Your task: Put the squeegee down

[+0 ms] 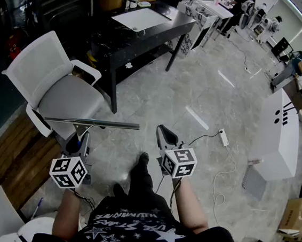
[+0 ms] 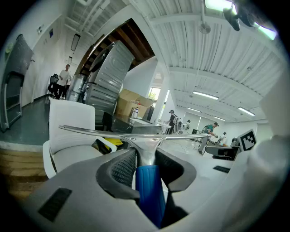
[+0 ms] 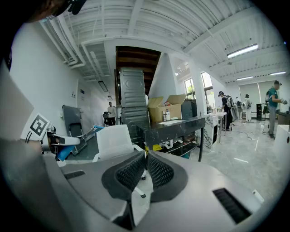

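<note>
Fingers of the left gripper (image 2: 144, 165) clamp the blue handle of the squeegee (image 2: 136, 133), whose metal blade lies crosswise just beyond their tips. The right gripper (image 3: 145, 170) has its fingers pressed together, empty.

The head camera is looking steeply down from above. Cameras on the left gripper (image 1: 79, 136) and right gripper (image 1: 164, 133) are looking closely along their jaws, nearly level. All views are sharing the white chair (image 1: 52, 88) and black table (image 1: 149, 34).

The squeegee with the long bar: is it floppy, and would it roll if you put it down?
Probably stiff: the squeegee has a straight, metal-looking bar that does not sag. It may feel top-heavy, since the wide bar sits far from the blue handle in the left gripper. Laid flat, it likely won't roll.
</note>
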Motion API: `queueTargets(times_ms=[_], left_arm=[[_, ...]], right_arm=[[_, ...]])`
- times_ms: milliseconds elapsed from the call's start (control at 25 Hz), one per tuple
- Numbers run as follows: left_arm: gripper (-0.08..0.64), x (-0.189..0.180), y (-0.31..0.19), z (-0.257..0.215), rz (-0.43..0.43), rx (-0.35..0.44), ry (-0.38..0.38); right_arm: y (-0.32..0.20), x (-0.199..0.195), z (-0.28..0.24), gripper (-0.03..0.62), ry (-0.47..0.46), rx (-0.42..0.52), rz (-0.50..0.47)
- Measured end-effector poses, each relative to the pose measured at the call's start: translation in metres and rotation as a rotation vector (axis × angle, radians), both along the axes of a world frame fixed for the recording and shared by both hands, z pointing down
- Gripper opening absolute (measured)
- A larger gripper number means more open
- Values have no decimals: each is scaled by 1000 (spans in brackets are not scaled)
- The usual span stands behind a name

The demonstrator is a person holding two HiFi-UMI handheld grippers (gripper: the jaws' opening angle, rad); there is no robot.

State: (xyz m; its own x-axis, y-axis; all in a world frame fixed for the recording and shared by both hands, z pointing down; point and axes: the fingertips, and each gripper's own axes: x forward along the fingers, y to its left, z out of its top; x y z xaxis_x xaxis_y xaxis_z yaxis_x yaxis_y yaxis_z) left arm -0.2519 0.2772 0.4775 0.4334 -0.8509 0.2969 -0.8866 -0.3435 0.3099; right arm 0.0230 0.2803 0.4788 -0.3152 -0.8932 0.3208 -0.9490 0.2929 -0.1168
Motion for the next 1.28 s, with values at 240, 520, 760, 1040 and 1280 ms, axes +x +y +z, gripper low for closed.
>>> queueTargets(times_ms=[240, 520, 760, 1040, 1280], left_arm=[[147, 1, 3, 5, -4, -5, -1], [147, 14, 2, 5, 15, -6, 0], [147, 33, -25, 1, 31, -6, -7], [147, 60, -98, -14, 18, 6, -15], [147, 102, -175, -28, 8, 36, -38]], right_arm=[[3, 3, 4, 55, -8, -4, -2], [8, 18, 9, 55, -20, -14, 33], [-18, 40, 3, 55, -65, 12, 59], [-98, 68, -4, 55, -80, 16, 43], [-185, 104, -14, 55, -91, 38, 1]])
